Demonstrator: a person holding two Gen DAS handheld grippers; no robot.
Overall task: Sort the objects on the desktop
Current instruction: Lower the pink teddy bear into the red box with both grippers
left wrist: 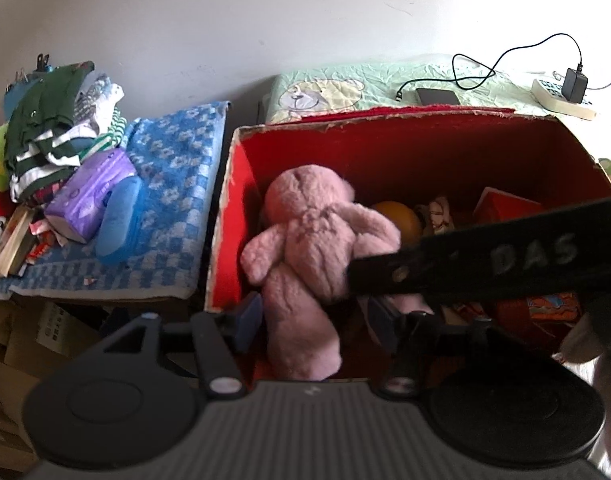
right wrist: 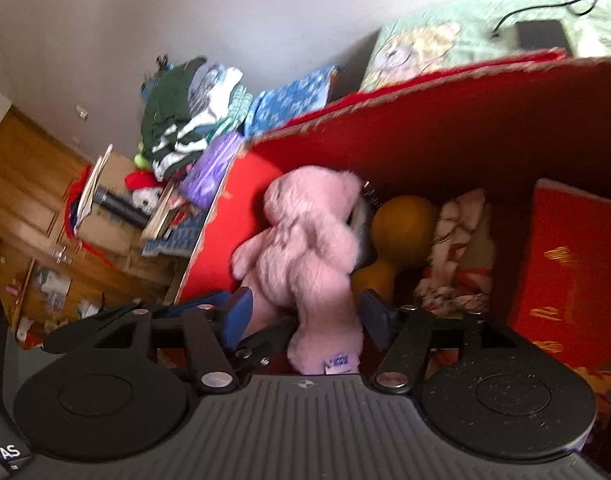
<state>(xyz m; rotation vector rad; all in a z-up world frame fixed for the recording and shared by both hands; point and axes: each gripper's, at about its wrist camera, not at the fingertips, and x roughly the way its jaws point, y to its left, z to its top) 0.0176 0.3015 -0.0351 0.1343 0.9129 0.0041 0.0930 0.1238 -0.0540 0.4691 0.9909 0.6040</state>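
The pink plush toy (left wrist: 309,248) hung over the red box (left wrist: 425,148), the left gripper (left wrist: 317,320) and right gripper (right wrist: 305,316) both spread wide around it, neither pinching

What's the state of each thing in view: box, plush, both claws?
Red cardboard box: open-topped, partly filled.
Pink plush bear: over the box's left side, face down, between both claws' fingers.
Left claw: open, straddling the plush's lower part.
Right claw: open, straddling the plush's leg.
Black charger: plugged into the white power strip.
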